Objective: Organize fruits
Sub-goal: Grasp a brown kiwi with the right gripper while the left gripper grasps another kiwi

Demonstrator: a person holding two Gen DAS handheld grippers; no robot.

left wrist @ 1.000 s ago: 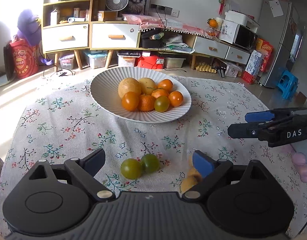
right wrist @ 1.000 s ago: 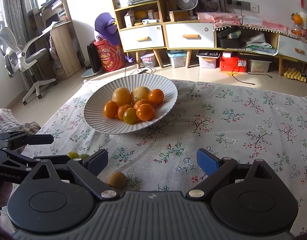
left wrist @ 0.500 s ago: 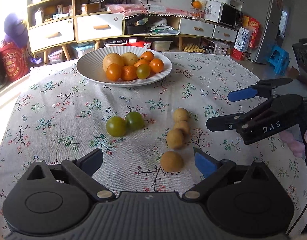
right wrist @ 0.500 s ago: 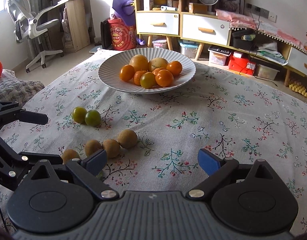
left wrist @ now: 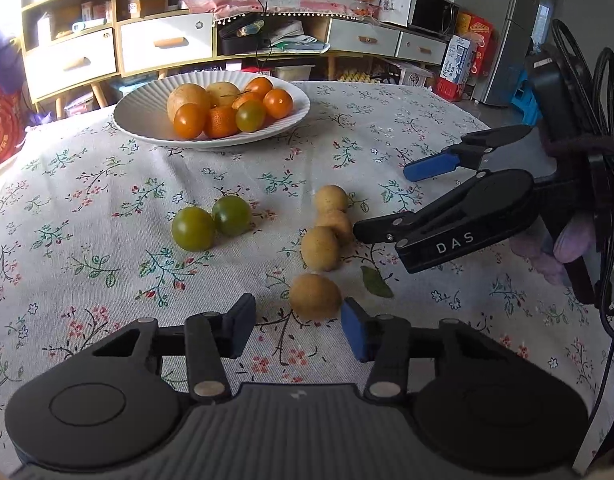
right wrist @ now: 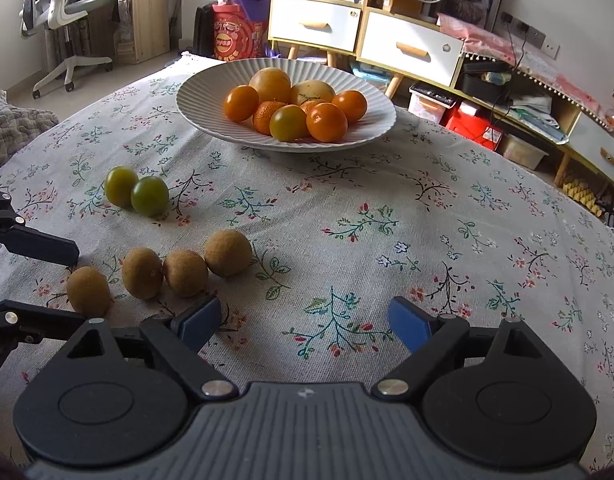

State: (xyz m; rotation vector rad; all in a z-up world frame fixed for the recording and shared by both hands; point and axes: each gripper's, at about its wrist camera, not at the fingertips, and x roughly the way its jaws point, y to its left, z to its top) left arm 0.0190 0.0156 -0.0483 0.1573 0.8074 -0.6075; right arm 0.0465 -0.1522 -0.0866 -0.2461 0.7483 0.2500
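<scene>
The left gripper (left wrist: 297, 326) is hovering with its fingers spread, the nearest of four brown fruits (left wrist: 315, 296) lying just ahead between them, while the right gripper (right wrist: 305, 320) is hanging with fingers spread over bare tablecloth (right wrist: 447, 216). The brown fruits are sitting in a row near the table's near edge, two green tomatoes (left wrist: 209, 222) are touching just beyond, and the white plate (left wrist: 147, 108) of orange and yellow fruit is standing toward the far edge.

4 brown fruits (right wrist: 185, 273) (loose row)
</scene>
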